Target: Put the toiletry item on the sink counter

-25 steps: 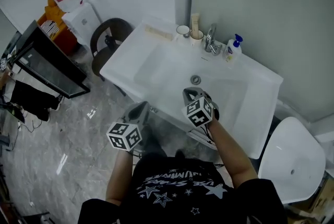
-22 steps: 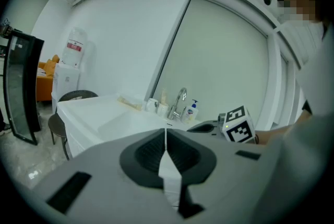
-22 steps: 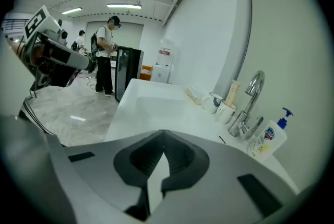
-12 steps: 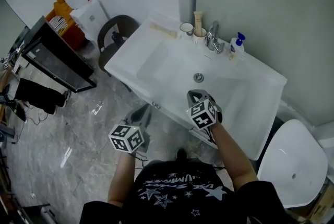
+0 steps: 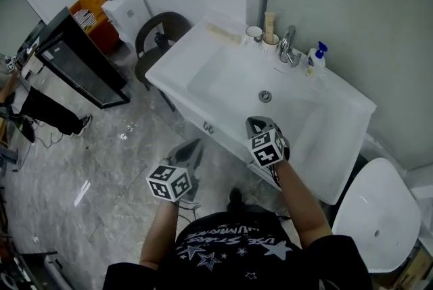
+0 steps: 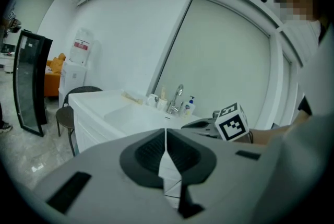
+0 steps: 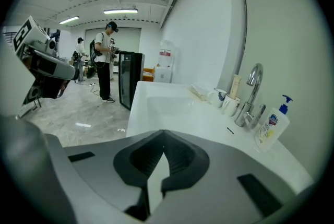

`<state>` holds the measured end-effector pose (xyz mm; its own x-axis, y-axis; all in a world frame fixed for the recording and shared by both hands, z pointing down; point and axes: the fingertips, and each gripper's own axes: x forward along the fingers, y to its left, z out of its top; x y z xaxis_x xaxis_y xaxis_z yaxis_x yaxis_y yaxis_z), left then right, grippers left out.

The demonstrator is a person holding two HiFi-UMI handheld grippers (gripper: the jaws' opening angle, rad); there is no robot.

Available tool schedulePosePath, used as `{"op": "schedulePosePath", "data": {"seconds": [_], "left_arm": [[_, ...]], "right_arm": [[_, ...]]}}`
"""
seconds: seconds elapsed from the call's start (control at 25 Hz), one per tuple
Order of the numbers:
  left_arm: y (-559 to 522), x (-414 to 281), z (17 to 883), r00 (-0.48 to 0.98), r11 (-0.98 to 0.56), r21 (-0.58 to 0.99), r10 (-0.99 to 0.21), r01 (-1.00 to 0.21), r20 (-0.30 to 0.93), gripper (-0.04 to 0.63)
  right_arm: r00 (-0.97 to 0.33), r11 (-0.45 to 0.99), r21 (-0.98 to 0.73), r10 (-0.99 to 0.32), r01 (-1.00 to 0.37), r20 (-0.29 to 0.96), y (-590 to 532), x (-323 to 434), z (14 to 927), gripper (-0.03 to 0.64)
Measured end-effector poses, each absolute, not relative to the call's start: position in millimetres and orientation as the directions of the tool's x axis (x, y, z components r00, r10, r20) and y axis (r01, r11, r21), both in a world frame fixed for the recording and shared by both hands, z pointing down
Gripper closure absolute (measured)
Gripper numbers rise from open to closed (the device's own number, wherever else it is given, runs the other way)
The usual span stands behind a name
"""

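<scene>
The left gripper (image 5: 192,148) and right gripper (image 5: 256,124) are both squeezed shut, holding nothing. The soap bottle (image 5: 315,59) stands on the sink counter (image 5: 345,103), at three o'clock from the tap (image 5: 289,46). The cup (image 5: 270,44) at nine o'clock holds a tall tube (image 5: 270,19).

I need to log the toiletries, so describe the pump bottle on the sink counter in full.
The pump bottle looks like pale plastic, with a blue pump head and a blue and yellow label on its front. It stands upright on the back ledge of the sink counter, to the right of the faucet in the head view, close to it but not touching. Only the counter touches it.
</scene>
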<state>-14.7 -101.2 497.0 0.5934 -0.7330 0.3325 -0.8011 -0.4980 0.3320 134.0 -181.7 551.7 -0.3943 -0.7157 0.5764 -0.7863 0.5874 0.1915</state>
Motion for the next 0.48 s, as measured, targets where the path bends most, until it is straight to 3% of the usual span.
{"op": "schedulePosePath", "data": {"seconds": [0.48], "left_arm": [[-30,-33,490,0.608,-0.510,0.347,-0.738,-0.787,0.294,0.575]], "right_arm": [[-0.369,0.542,0.189,-0.749,-0.819,0.550,-118,120,532,0.603]]}}
